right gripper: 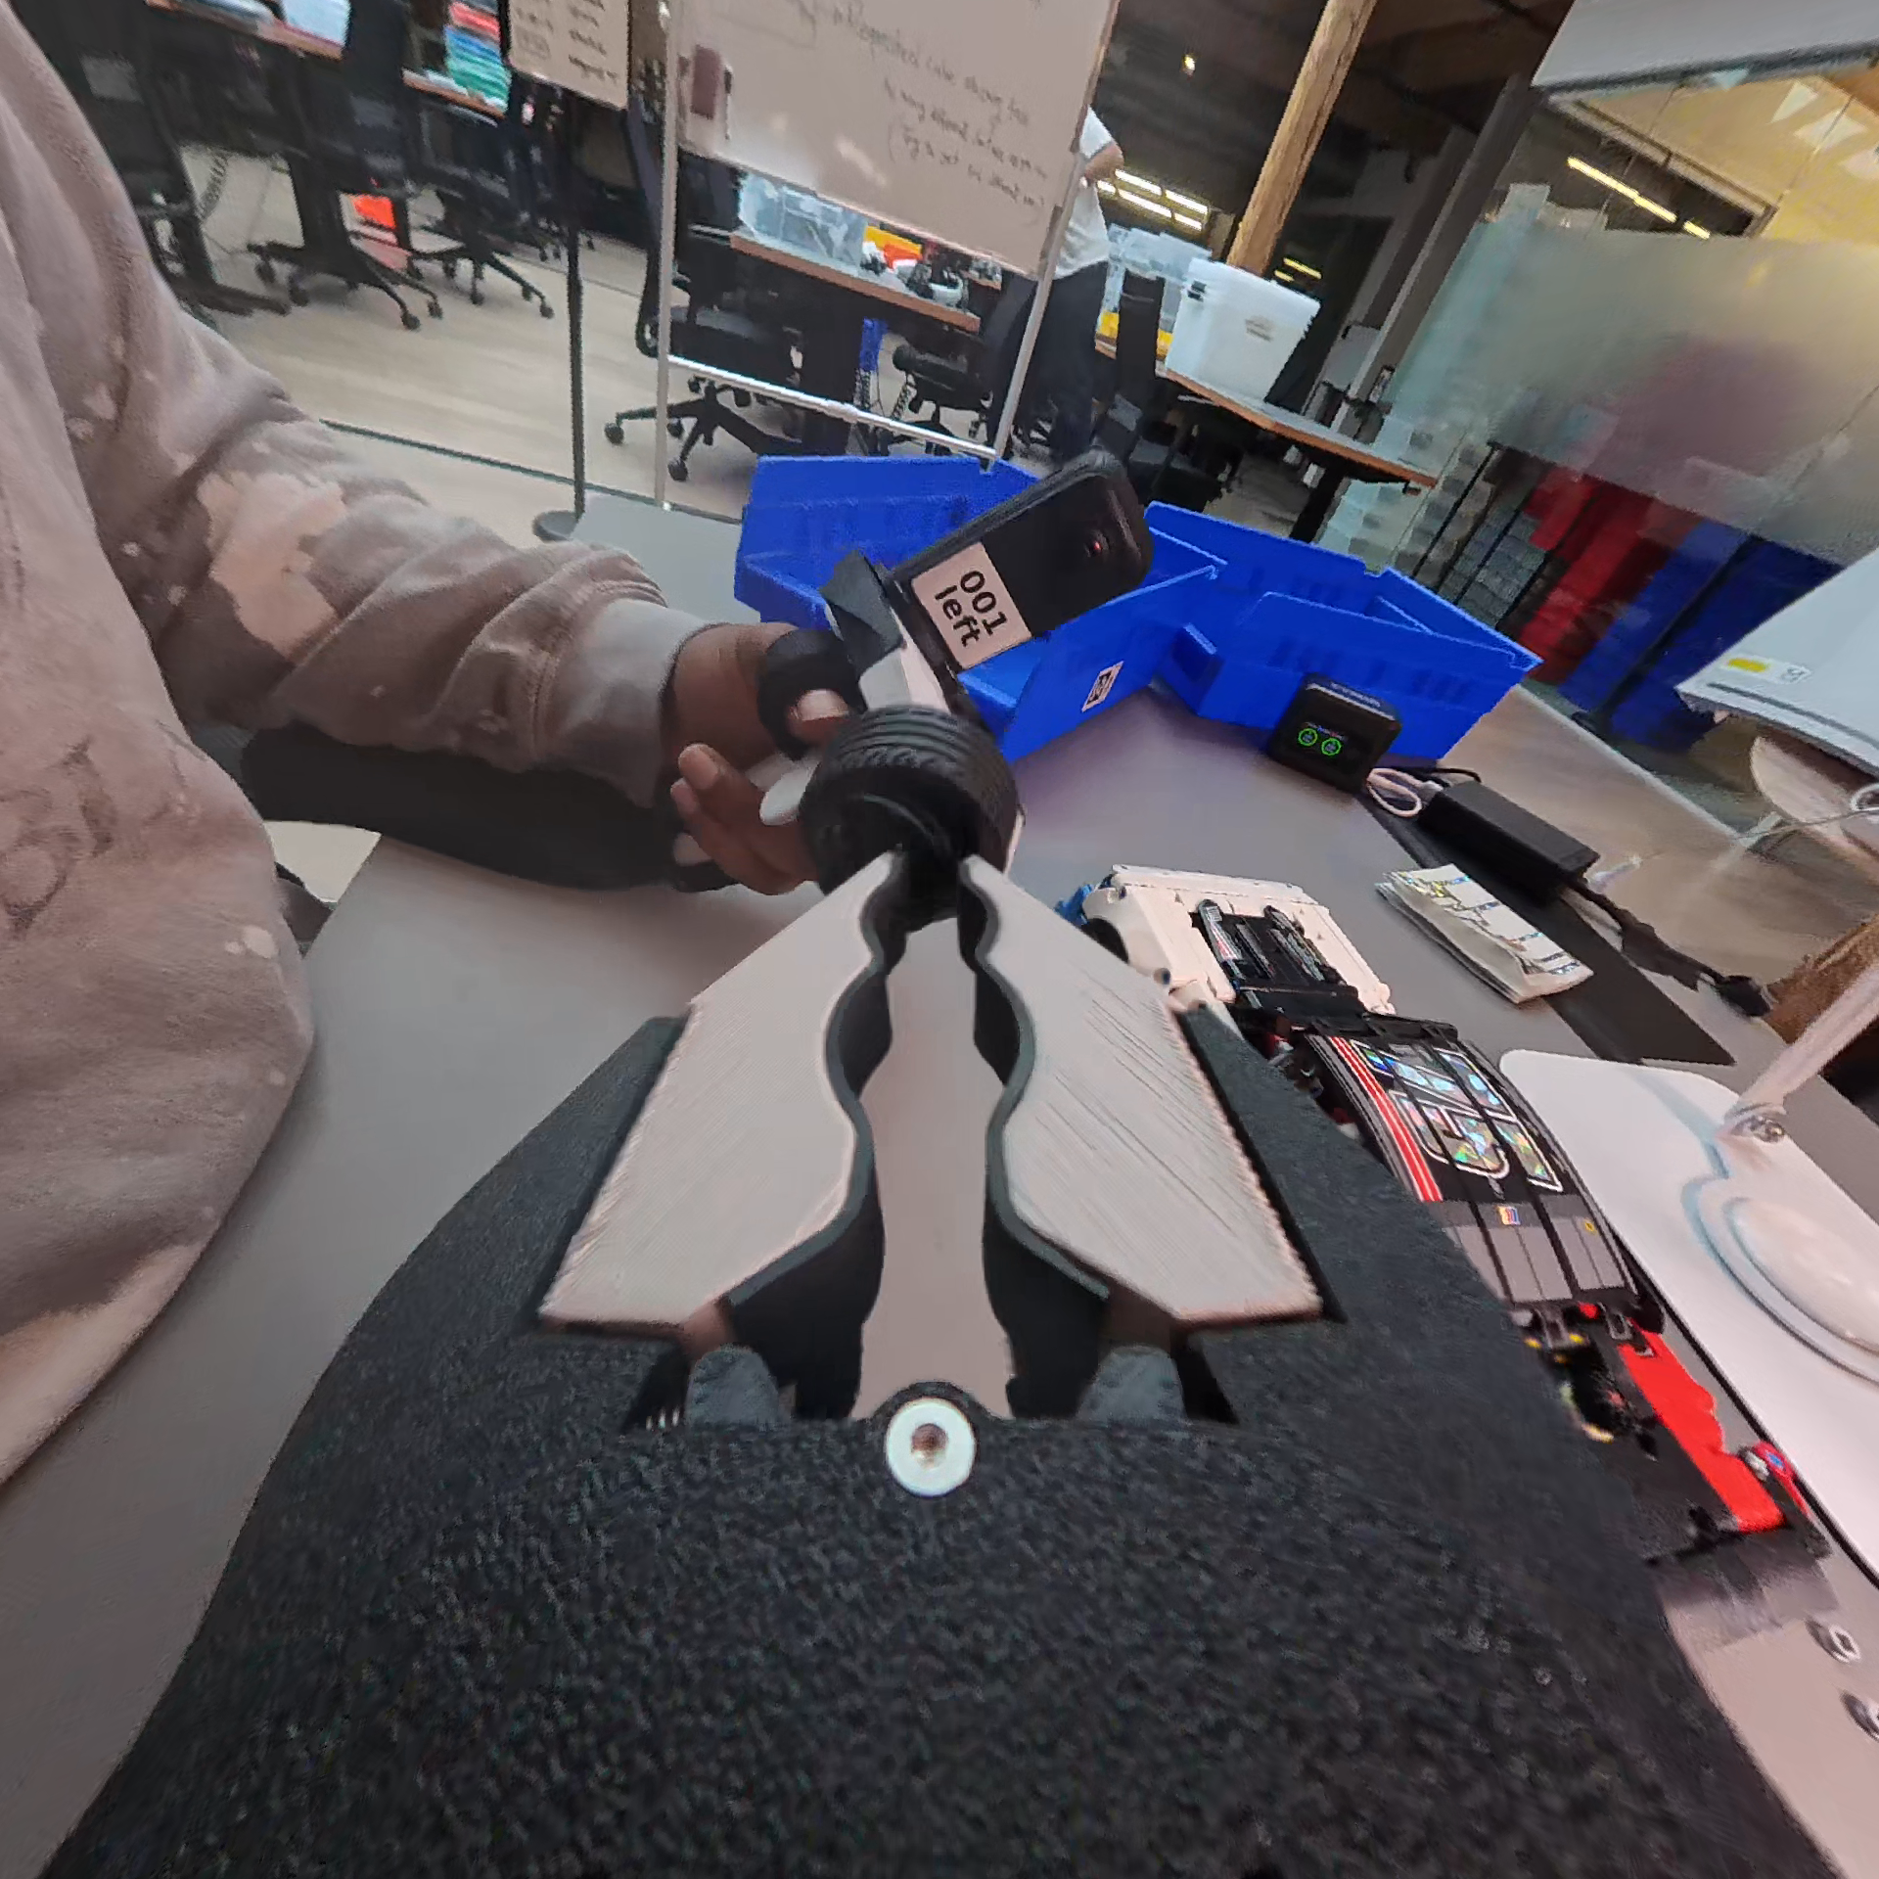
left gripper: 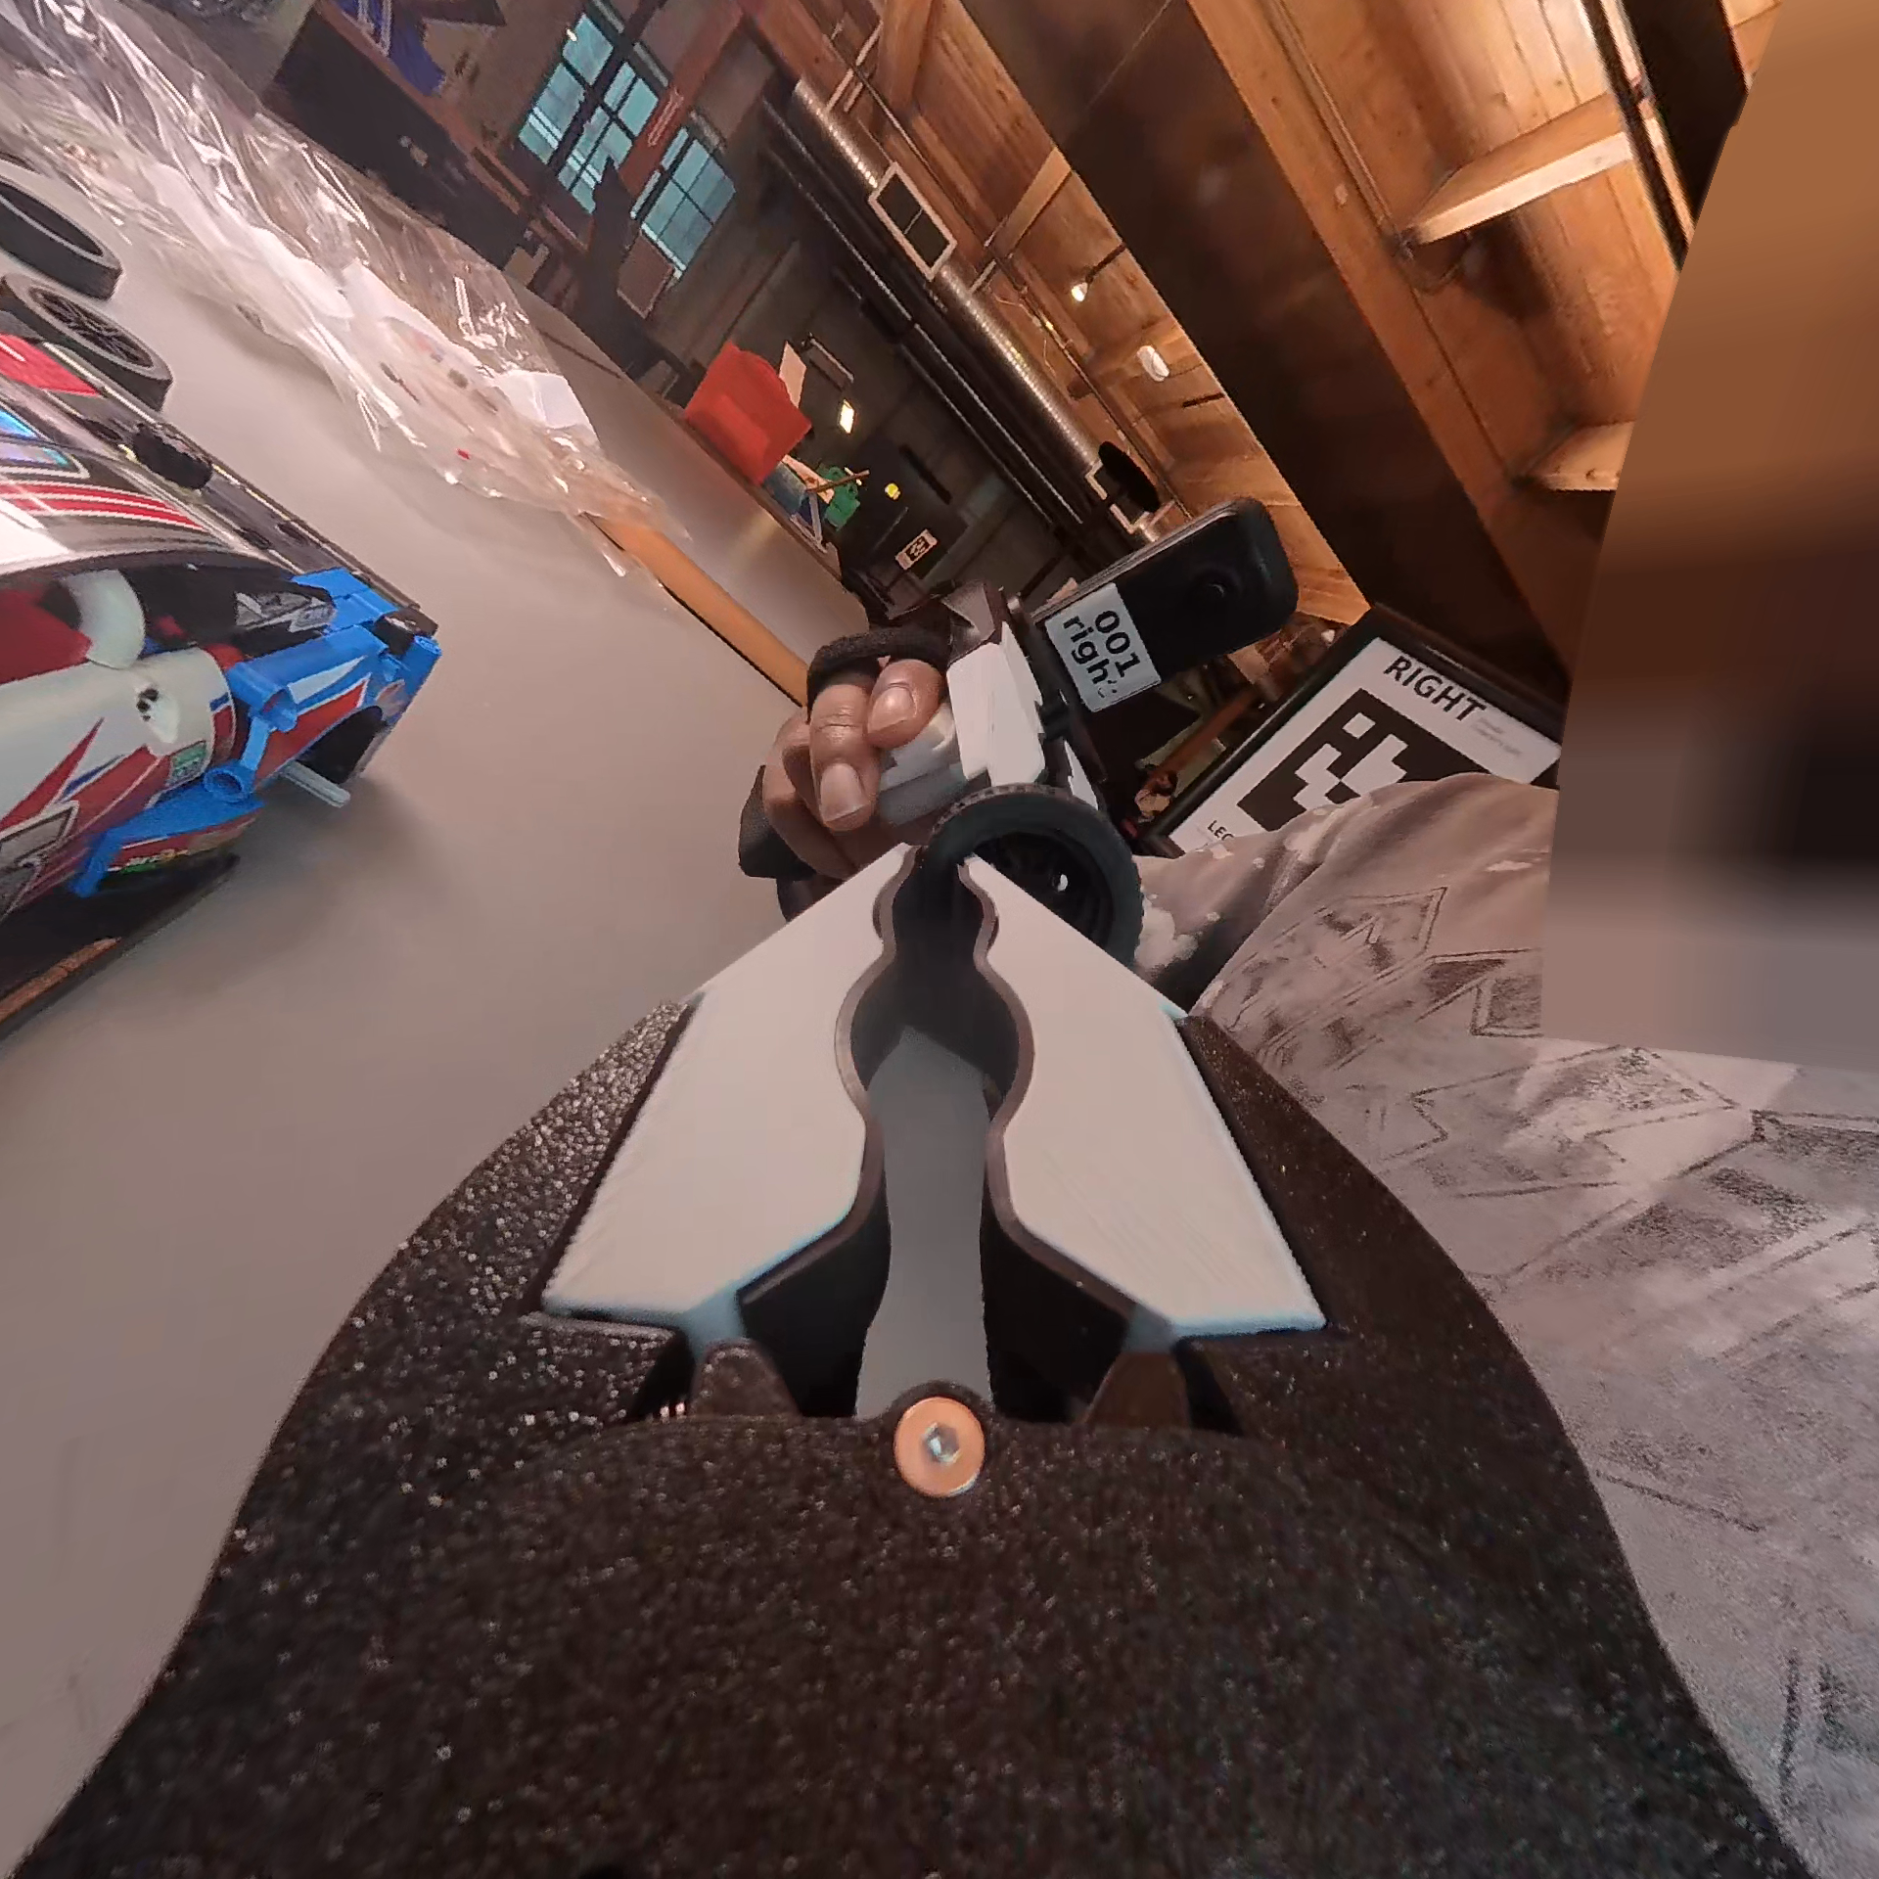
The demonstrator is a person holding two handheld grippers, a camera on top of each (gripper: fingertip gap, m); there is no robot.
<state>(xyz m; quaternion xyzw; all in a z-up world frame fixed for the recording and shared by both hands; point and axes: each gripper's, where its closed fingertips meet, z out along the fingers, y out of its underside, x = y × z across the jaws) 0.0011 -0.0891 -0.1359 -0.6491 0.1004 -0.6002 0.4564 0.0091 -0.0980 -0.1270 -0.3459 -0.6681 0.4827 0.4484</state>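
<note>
A small black toy wheel (left gripper: 1057, 864) with a ribbed rubber tyre is held above the grey table (left gripper: 488, 915) between both grippers. My left gripper (left gripper: 946, 864) is shut on the tyre's near edge. My right gripper (right gripper: 927, 885) is shut on the opposite side of the same wheel (right gripper: 905, 793). Each view shows the other gripper just beyond the wheel, held in a person's hand (left gripper: 844, 752). A brick-built racing car (left gripper: 203, 691) in white, blue and red lies on the table to the left, and it also shows in the right wrist view (right gripper: 1423, 1098).
Two more black wheels (left gripper: 71, 295) and clear plastic bags (left gripper: 356, 285) lie far left. Blue bins (right gripper: 1271, 630), a small black device with green lights (right gripper: 1332, 732), a black power brick (right gripper: 1505, 834), a folded leaflet (right gripper: 1474, 925) and a white lamp base (right gripper: 1729, 1220) are at the right. My two grippers' fingertips are within a few centimetres of each other.
</note>
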